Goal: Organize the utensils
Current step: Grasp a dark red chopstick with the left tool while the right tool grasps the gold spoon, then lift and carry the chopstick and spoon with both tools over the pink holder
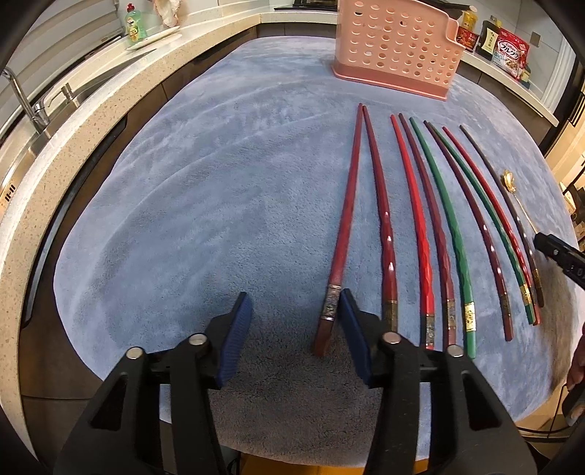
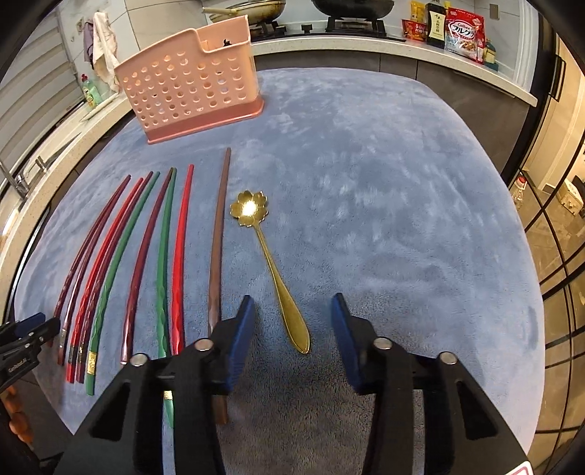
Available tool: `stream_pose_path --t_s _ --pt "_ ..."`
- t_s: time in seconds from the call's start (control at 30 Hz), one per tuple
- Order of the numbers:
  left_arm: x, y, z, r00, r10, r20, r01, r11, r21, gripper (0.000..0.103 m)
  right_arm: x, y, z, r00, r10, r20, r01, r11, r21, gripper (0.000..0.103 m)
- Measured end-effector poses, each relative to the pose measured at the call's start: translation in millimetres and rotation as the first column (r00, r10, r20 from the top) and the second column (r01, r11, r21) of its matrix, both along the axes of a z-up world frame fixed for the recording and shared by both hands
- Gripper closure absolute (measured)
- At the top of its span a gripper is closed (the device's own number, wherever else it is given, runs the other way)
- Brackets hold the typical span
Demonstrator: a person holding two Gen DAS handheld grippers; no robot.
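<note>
- Chopsticks (image 1: 431, 226) lie fanned in a row on your blue cloth (image 1: 219, 190), red, maroon and green, decorated butt ends toward you and tips toward the pink perforated holder (image 1: 395, 47) that stands upright at the far edge.
- Your left gripper (image 1: 296, 332) hangs over the left end of that row with its jaws partly apart. The leftmost dark red chopstick (image 1: 343, 234) has its butt end between the blue pads (image 1: 237, 336), close against the right-hand one (whether that pad truly touches it is hard to tell from this angle); the left pad stands clear of it.
- Your right gripper (image 2: 292, 329) sits at the other end of the row, jaws also partly apart, astride the handle of the gold spoon (image 2: 278, 277). The spoon lies flat on the cloth, its flower-shaped bowl pointing away from you, and neither pad is on it.
- Just left of the spoon lies a single brown chopstick (image 2: 219, 234), whose near end passes under your right gripper's left finger.
- On the counter behind, bottles and a cereal bag (image 2: 464, 33) stand by the stove.
</note>
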State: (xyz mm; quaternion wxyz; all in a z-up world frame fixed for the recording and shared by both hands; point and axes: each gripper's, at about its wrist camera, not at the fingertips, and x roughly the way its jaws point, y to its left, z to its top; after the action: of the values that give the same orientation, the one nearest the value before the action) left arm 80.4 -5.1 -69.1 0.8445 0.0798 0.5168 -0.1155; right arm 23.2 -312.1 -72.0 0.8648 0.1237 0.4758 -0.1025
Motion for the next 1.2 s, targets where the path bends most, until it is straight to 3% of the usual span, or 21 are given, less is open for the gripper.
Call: stream_pose_path --t_s 0.1,0.23,0.33,0.63,0.93,1.2 --pt "-1.6 -3.0 1.1 1.000 -0.019 0.000 0.019 1.000 -0.011 0.073 -1.8 -0.6 -0.9 1.000 0.002 0.005 -0.002 1.000 -0.001 0.071" --pt "-3.2 -5.5 2.7 0.999 -0.033 -0.006 0.032 0.999 -0.036 0.091 -5.1 -4.3 -0.2 1.000 0.004 0.009 -0.004 1.000 0.020 0.088" --pt "-4.4 -4.7 4.5 0.999 -0.040 -0.015 0.039 0.997 -0.062 0.093 -8.0 -4.8 0.6 1.000 0.013 0.012 -0.014 0.999 0.040 0.096" --pt "-10.7 0.3 22.6 1.000 -0.029 0.011 0.030 0.995 -0.096 0.094 -19.1 1.7 16.8 0.999 0.027 0.045 -0.029 0.999 0.045 0.101" --pt "1.4 7.2 78.5 0.995 -0.002 0.102 0.019 0.987 -0.160 0.095 -16.0 -7.7 76.8 0.990 -0.018 0.139 0.012 0.999 0.044 0.101" --pt "42.0 -1.6 142.9 0.969 0.006 0.245 0.042 0.981 -0.188 0.096 13.6 -18.0 123.5 0.973 -0.014 0.231 0.007 1.000 0.030 0.101"
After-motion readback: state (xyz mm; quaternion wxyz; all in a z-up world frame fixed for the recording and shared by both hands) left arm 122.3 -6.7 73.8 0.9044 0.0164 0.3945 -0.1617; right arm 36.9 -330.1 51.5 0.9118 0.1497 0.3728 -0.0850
